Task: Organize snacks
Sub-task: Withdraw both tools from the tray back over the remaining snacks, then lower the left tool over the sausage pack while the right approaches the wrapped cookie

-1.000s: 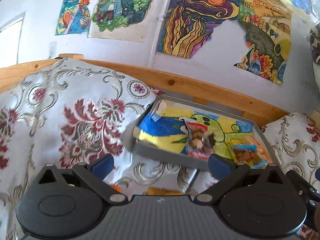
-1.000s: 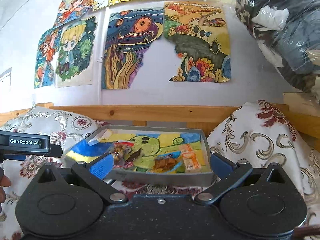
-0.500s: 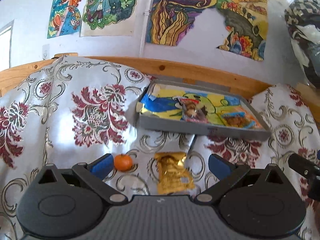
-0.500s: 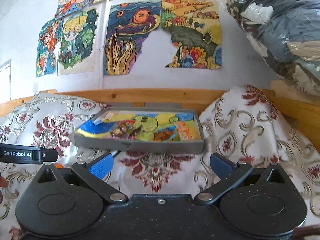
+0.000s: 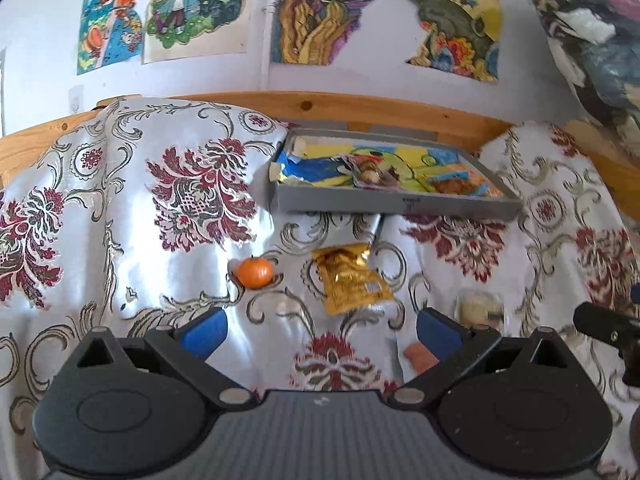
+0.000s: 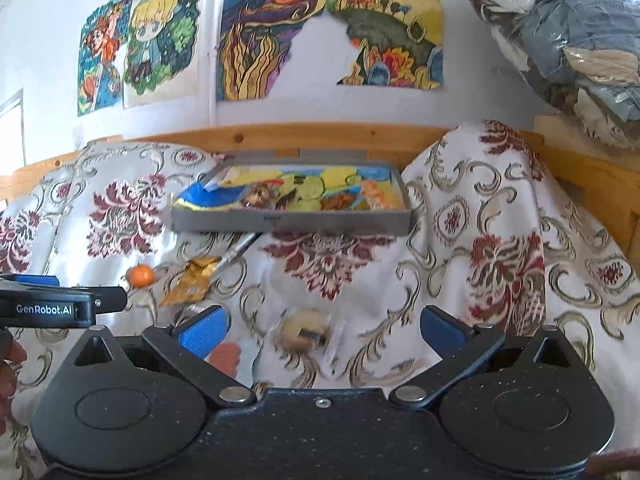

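Note:
A grey tray (image 5: 396, 203) (image 6: 288, 222) lined with a coloured drawing rests against the wooden headboard and holds two snack packets (image 5: 374, 174) (image 5: 452, 184). On the patterned cloth in front of it lie a small orange (image 5: 255, 271) (image 6: 141, 275), a gold packet (image 5: 351, 280) (image 6: 192, 280), a clear-wrapped round pastry (image 6: 306, 330) (image 5: 478, 308) and an orange-red snack (image 6: 225, 356) (image 5: 416, 356). My left gripper (image 5: 320, 330) is open, empty, short of the gold packet. My right gripper (image 6: 324, 330) is open, with the pastry between its fingers' lines, untouched.
Two pillows (image 5: 168, 184) (image 6: 500, 220) under the flowered cloth flank the tray. A silver stick (image 6: 236, 250) pokes out from under the tray. Bagged clothes (image 6: 560, 40) hang at the upper right. The other gripper's body (image 6: 60, 304) shows at the left edge.
Both grippers have drawn back and tilted down from the tray. The orange, gold packet, pastry and orange-red snack on the cloth have come into view. Both stay open.

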### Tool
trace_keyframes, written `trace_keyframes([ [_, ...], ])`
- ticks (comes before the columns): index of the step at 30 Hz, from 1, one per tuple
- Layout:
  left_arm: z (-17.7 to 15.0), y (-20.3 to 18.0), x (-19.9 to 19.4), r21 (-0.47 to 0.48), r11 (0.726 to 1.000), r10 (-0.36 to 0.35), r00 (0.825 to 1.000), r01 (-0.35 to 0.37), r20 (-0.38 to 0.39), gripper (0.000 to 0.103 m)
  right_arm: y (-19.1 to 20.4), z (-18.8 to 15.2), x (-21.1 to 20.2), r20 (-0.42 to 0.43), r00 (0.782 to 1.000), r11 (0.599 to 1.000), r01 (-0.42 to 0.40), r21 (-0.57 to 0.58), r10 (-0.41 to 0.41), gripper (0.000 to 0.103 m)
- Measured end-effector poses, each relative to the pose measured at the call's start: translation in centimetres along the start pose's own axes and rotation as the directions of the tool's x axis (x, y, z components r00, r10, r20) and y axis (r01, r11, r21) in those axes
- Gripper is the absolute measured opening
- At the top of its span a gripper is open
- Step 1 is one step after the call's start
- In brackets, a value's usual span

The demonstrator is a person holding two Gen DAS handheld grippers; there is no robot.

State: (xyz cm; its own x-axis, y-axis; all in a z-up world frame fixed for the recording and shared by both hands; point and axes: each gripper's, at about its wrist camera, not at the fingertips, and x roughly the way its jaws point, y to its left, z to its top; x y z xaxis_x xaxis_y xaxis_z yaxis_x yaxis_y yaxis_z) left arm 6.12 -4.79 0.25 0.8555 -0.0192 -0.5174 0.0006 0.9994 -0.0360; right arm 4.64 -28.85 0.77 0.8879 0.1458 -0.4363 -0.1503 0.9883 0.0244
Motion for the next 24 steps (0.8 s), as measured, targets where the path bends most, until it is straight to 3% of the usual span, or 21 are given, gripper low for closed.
trace_keyframes([
  [12, -1.8, 0.4, -0.8, 0.041, 0.998, -0.04, 0.997, 0.042, -0.065, 0.102, 1.0, -0.9, 0.3, -0.107, 0.994, 1.0, 0.013, -0.02, -0.015, 0.102],
  [24, -2.5, 0.3, 0.2, 0.036, 0.999, -0.026, 0.993, 0.03, -0.113, 0.102, 0.8, -1.2, 1.8, -0.189, 0.982, 1.0, 0.012, -0.005, -0.013, 0.102],
])
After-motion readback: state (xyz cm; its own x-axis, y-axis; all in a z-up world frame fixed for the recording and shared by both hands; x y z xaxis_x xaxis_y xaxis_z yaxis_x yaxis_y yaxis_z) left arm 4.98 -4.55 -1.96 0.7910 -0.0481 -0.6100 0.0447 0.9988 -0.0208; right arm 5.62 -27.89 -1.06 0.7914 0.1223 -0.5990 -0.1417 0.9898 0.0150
